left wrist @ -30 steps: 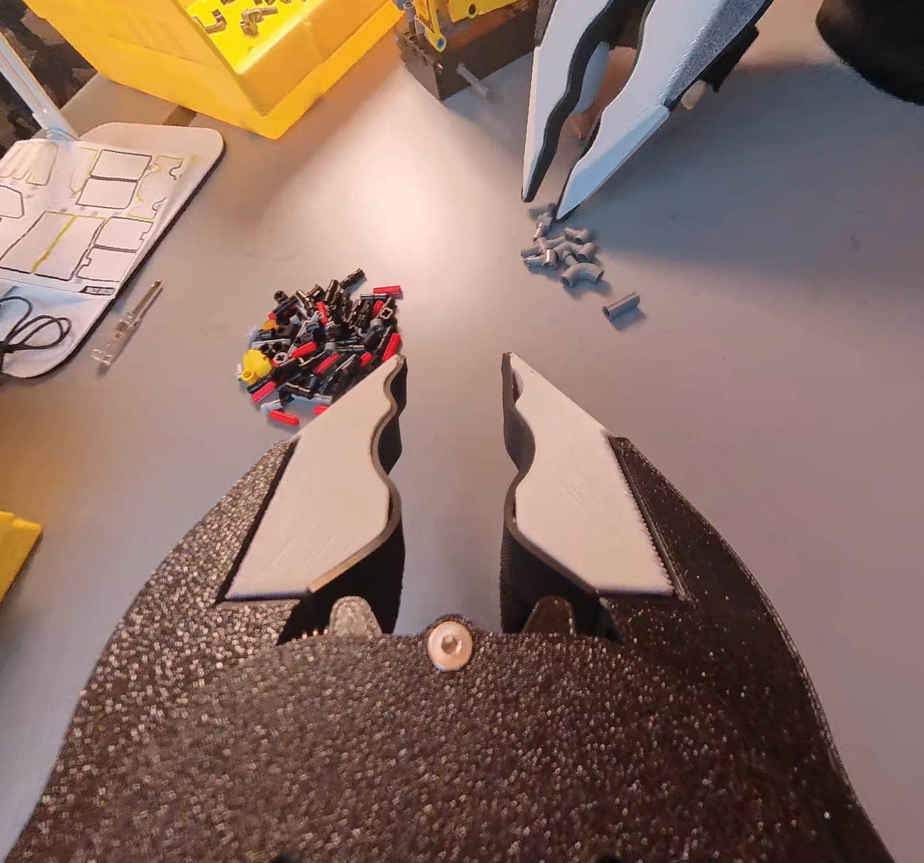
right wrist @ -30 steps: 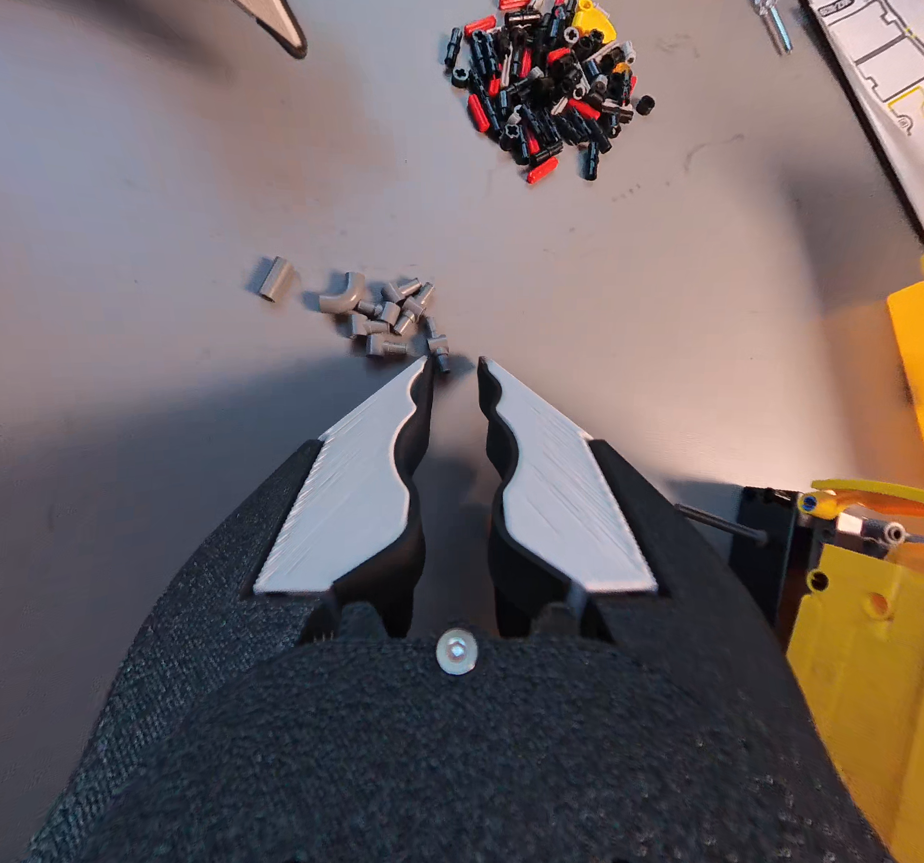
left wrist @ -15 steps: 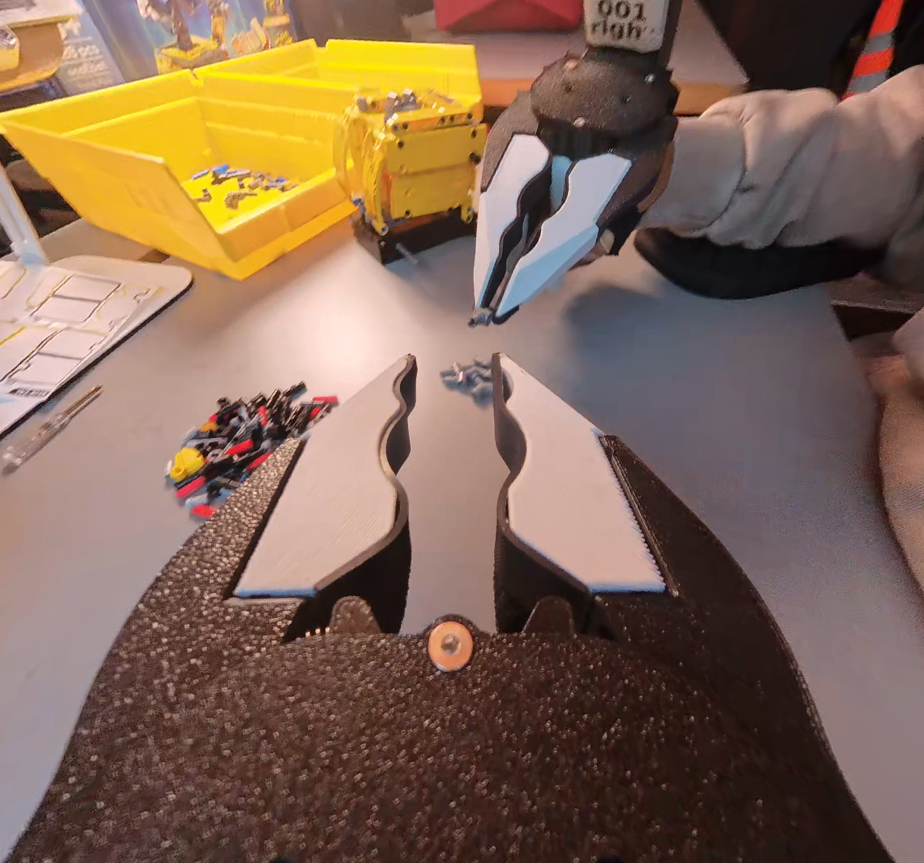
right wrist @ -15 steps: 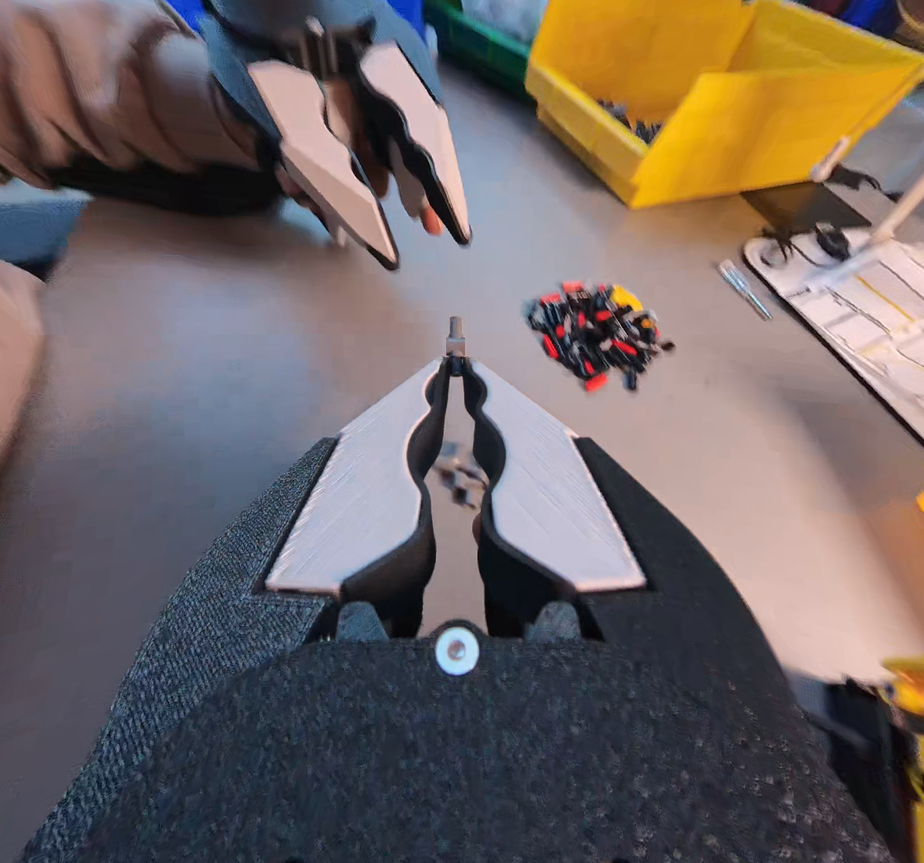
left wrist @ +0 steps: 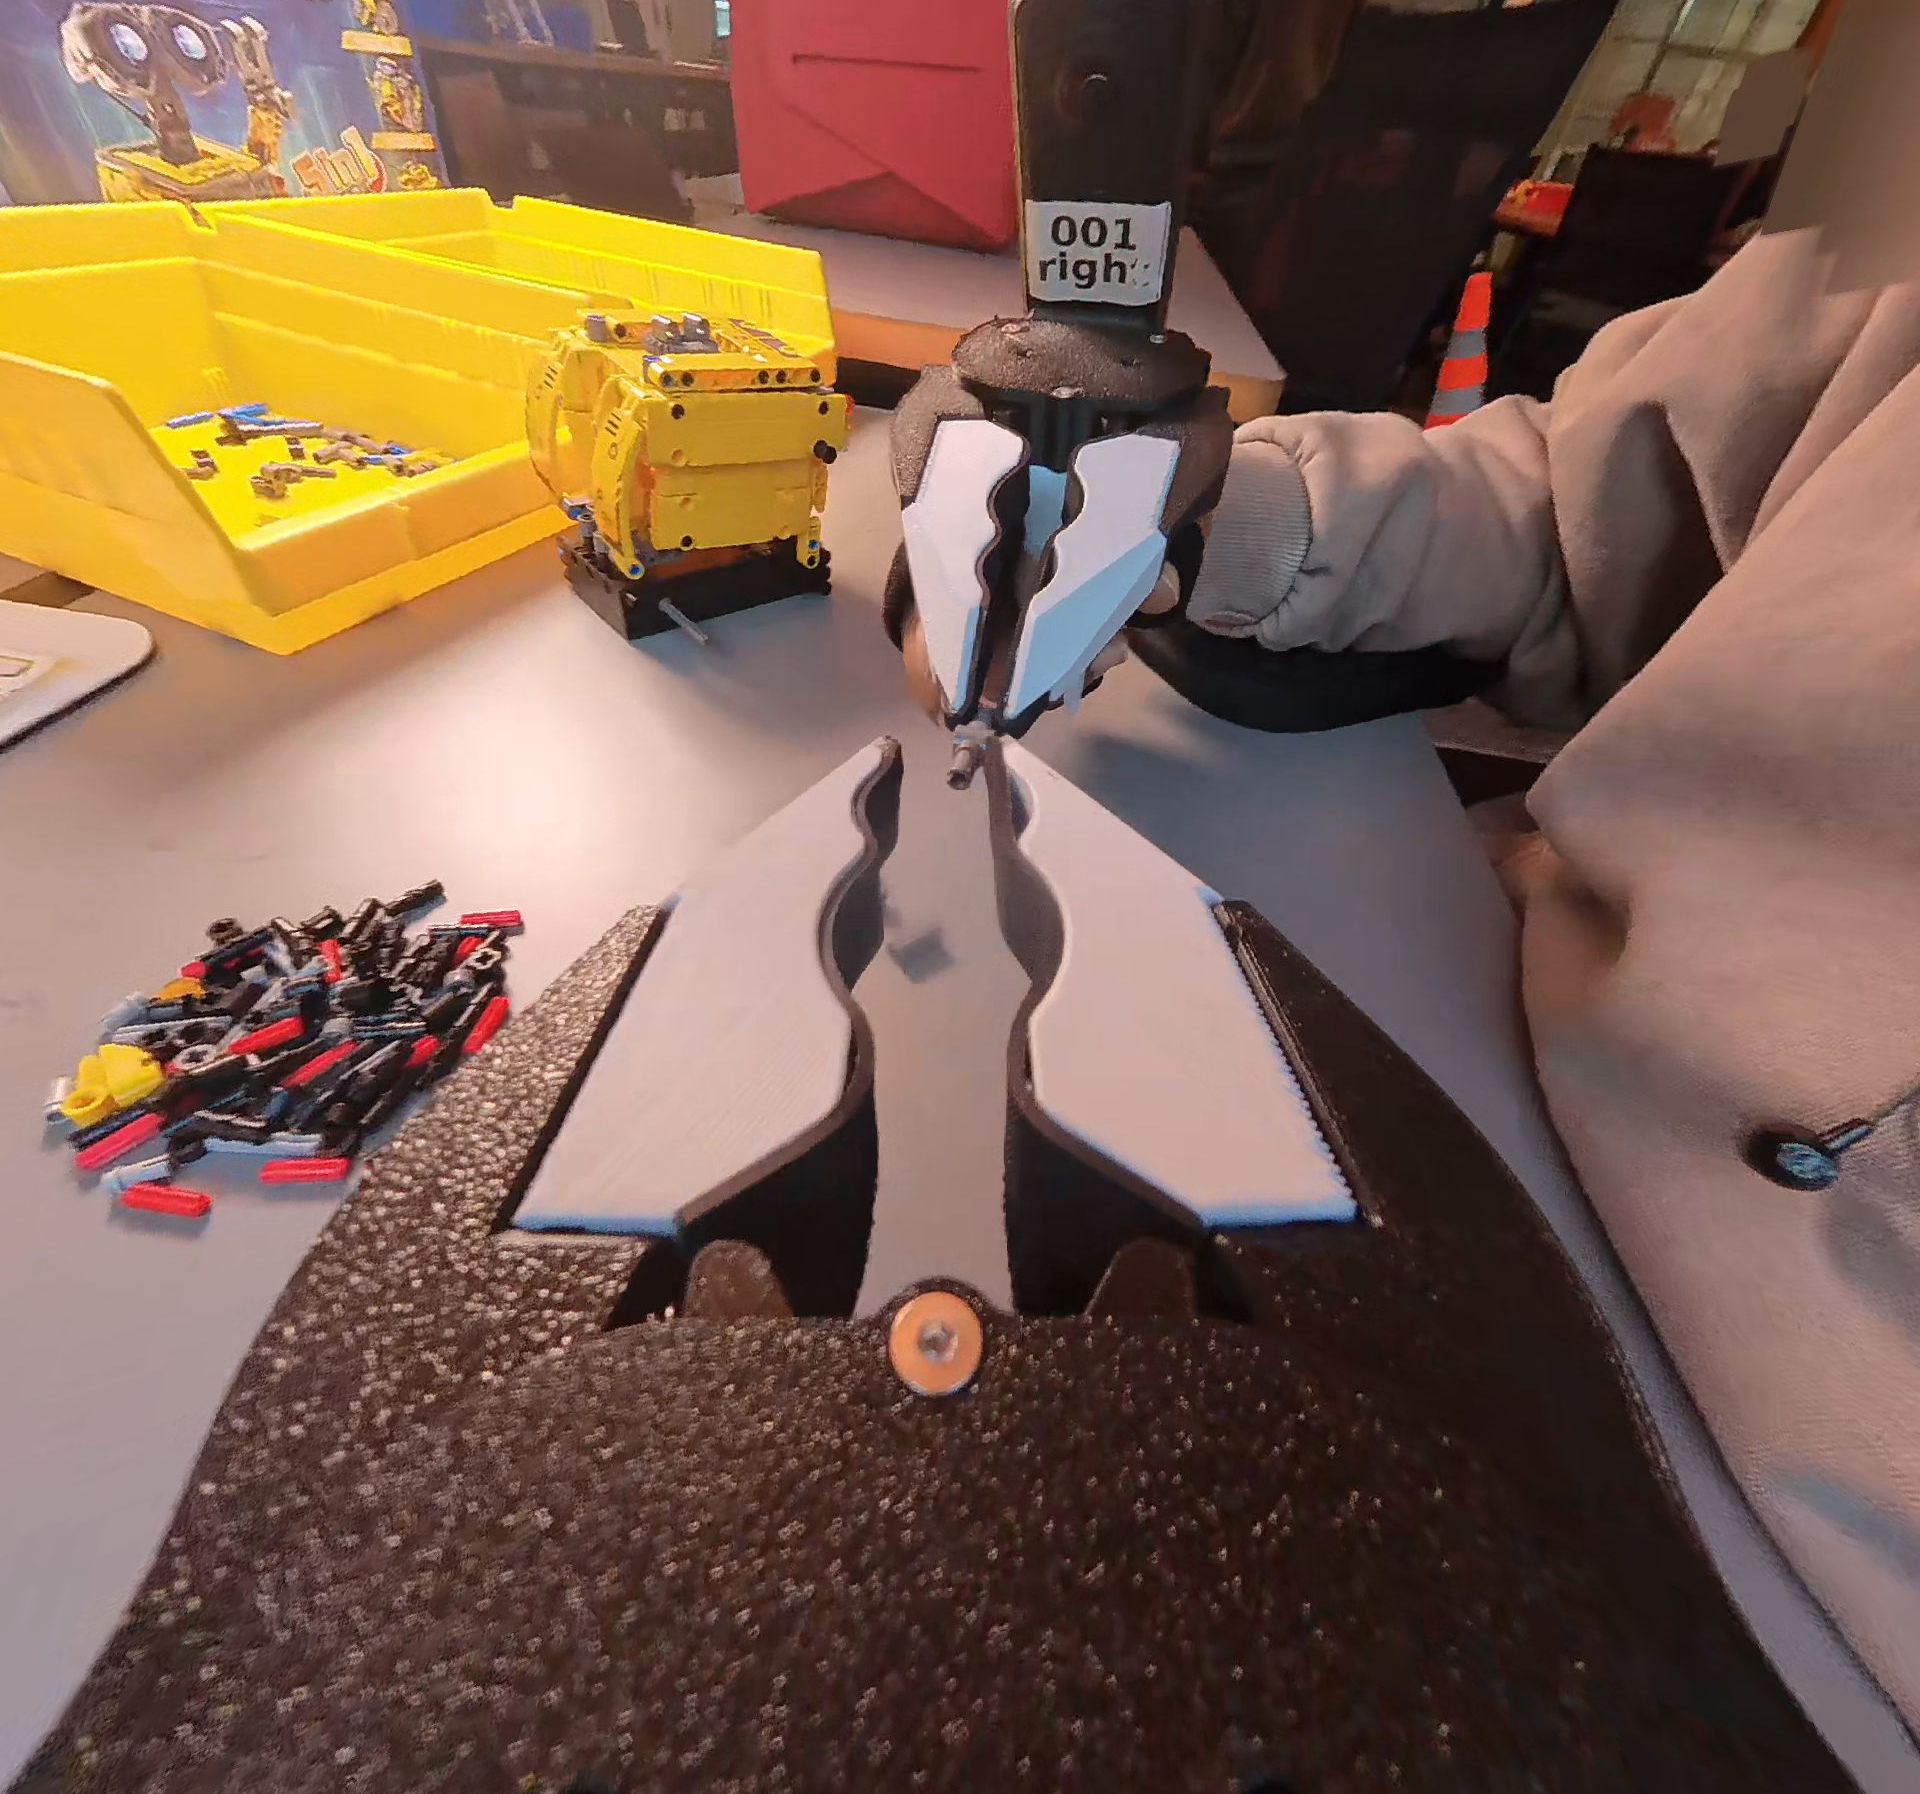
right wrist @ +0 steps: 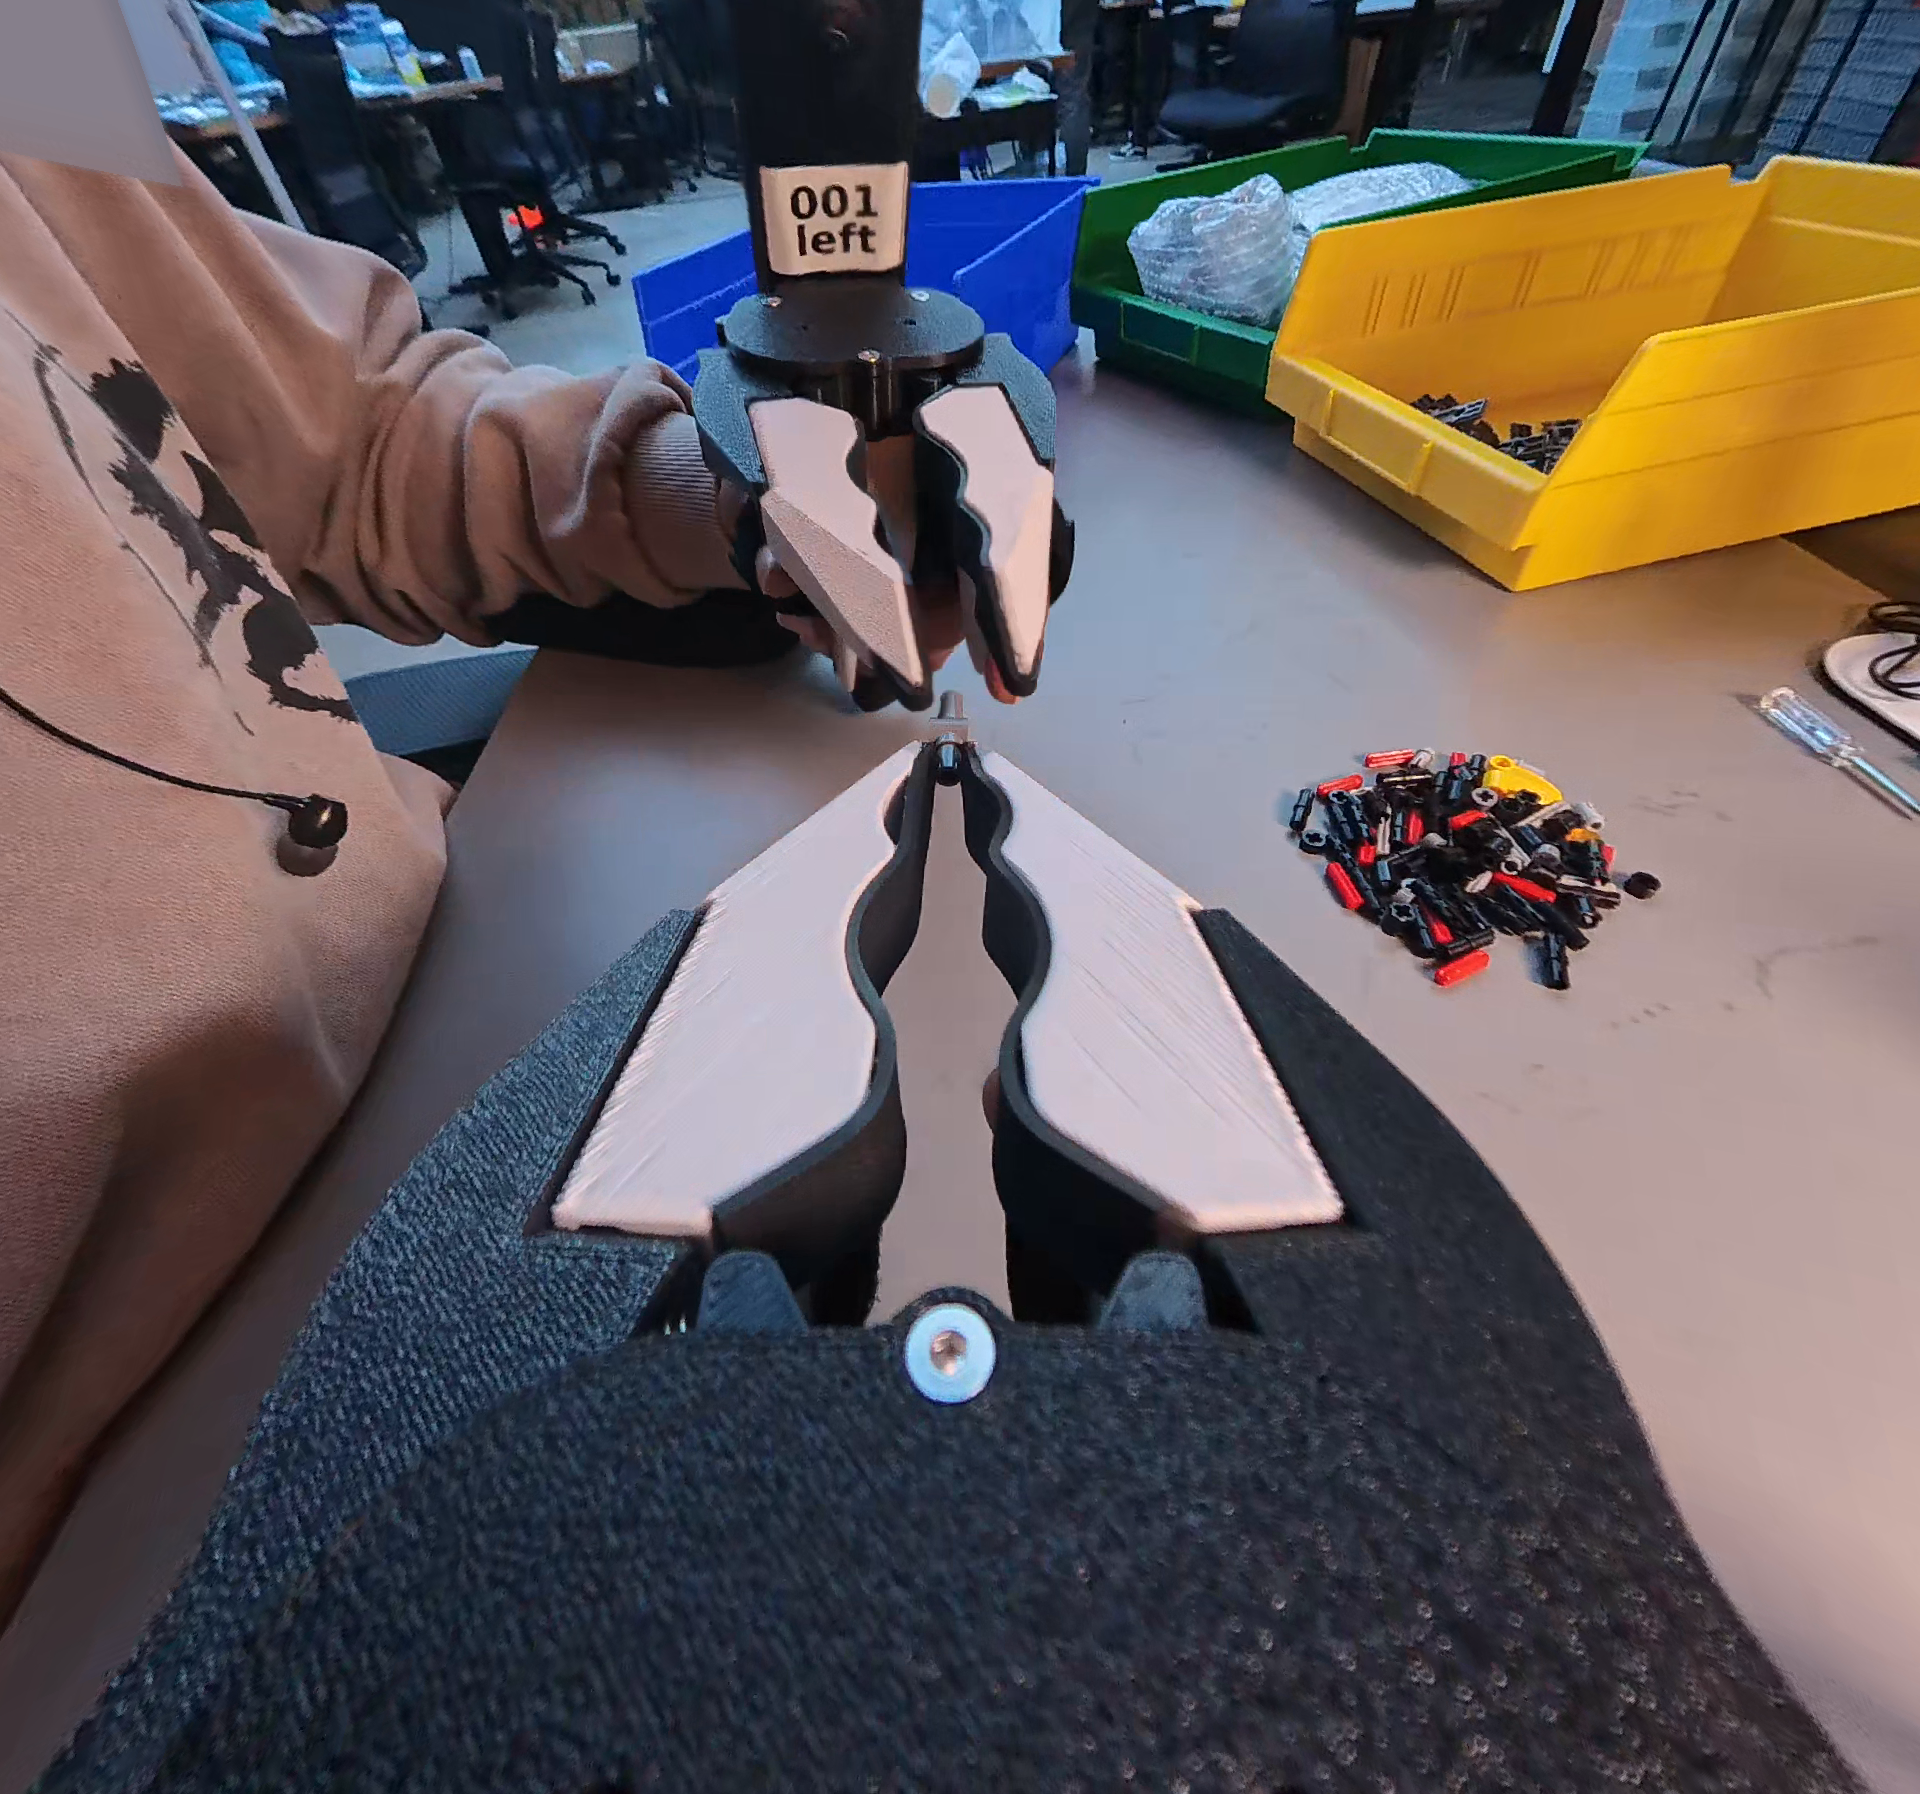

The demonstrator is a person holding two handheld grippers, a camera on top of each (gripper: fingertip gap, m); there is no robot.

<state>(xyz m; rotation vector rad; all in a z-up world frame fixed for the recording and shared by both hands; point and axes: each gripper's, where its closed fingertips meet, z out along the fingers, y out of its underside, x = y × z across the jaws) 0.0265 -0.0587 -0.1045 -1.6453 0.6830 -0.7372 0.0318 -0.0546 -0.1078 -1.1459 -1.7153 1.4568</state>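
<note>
The right tongs point(right wrist: 945, 765) are clenched on a small grey pin point(right wrist: 948, 718), which is gripped at the very tips and sticks out forward, clear of the desk point(right wrist: 1299, 1173). A second ago these tongs were parted and lowered beside a cluster of grey pieces on the desk; now the pin is carried in the air and is presented toward the other tool. The left tongs point(left wrist: 951, 752) are released, their jaws standing apart, and have been raised from a downward look at the desk to face the right tongs head-on. The free end of the pin is found at the mouth of the left tongs, roughly between the two tips (whether it touches either tip cannot be told).

Farther out, a heap of black and red pins point(right wrist: 1455, 861) is left on the desk, well apart from both tools. A yellow brick-built model point(left wrist: 686, 487) is seen beyond, just beside a yellow bin point(left wrist: 312, 539), and a clear-handled screwdriver point(right wrist: 1829, 747) is laid near the desk's edge.
</note>
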